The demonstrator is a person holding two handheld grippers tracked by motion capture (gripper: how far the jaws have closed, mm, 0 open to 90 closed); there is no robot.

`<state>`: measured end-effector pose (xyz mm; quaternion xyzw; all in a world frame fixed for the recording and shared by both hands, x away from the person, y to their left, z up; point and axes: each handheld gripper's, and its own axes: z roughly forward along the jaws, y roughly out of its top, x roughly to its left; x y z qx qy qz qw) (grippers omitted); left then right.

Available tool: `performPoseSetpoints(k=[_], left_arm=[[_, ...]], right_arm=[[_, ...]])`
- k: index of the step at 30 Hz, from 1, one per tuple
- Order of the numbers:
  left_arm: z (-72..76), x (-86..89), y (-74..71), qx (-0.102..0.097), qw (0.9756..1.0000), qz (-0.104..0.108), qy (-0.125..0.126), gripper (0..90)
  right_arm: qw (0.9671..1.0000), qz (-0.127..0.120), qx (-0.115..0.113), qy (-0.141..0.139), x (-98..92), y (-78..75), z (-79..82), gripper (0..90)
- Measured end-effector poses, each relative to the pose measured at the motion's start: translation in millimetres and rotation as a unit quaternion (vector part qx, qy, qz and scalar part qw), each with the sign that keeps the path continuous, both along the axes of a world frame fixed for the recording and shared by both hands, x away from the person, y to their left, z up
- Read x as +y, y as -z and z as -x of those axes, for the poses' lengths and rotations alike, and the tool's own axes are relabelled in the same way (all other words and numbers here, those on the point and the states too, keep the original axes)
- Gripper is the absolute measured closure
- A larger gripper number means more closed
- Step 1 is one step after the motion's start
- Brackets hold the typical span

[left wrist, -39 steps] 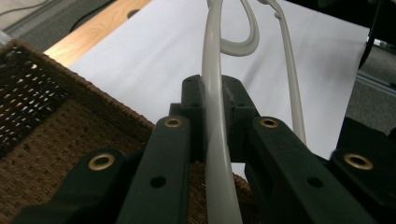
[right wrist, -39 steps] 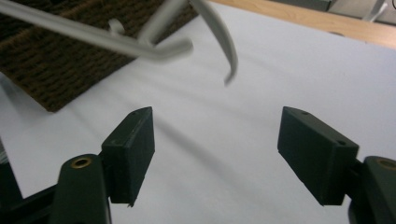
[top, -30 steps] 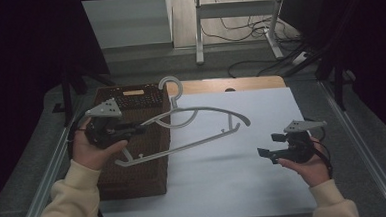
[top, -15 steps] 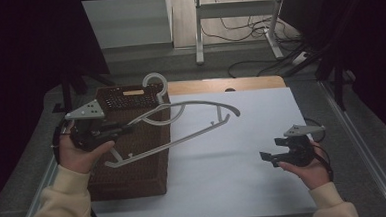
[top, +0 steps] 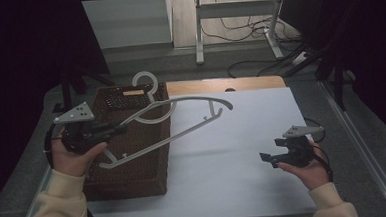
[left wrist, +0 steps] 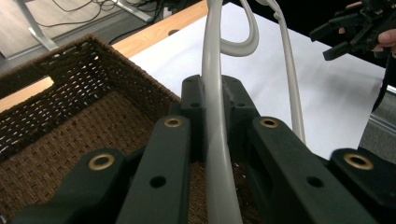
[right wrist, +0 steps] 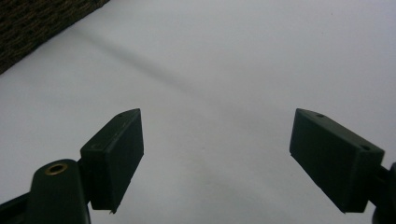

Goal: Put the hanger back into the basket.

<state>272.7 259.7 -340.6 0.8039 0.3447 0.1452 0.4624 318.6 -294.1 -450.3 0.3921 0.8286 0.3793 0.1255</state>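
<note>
Gripping the white clothes hanger [top: 181, 119] by one arm, the left gripper [top: 113, 128] held it over the wicker basket [top: 134, 179], seemingly for stowing; right gripper [top: 269, 159] idled, jaws apart and empty.

Our sleeves [top: 61, 205]: cream, ribbed cuffs. Our left gripper [top: 117, 127]: black body, grey three-cornered plate behind claw, dotted with small holes; brass rivets on linkage below claw. Our right gripper [top: 268, 158]: black, blocky flat pads, same grey plate, black cable trailing behind claw.
</note>
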Motion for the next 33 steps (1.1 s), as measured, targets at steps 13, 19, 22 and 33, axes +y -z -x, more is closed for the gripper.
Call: performPoseSetpoints(k=[13, 19, 22, 33], left_arm=[[10.0, 23.2, -0.2, -0.009, 0.9992, 0.022, -0.033, 81.7], [12.5, 32.9, 3.7, -0.012, 0.9982, 0.032, -0.05, 81.7], [13.7, 36.7, 5.0, -0.011, 0.9978, 0.035, -0.056, 81.7], [20.9, 58.1, 11.8, -0.01, 0.9952, 0.046, -0.086, 81.7]], right_arm=[[1.0, 0.008, 0.003, -0.001, 0.6, 1.6, -0.4, 17.6], [0.9999, 0.01, 0.005, -0.002, 0.9, 2.4, -0.8, 17.2], [0.9999, 0.012, 0.006, -0.002, 1.3, 2.6, -0.7, 17.2], [0.9997, 0.019, 0.011, -0.008, 3.4, 4.2, -0.8, 17.1]])
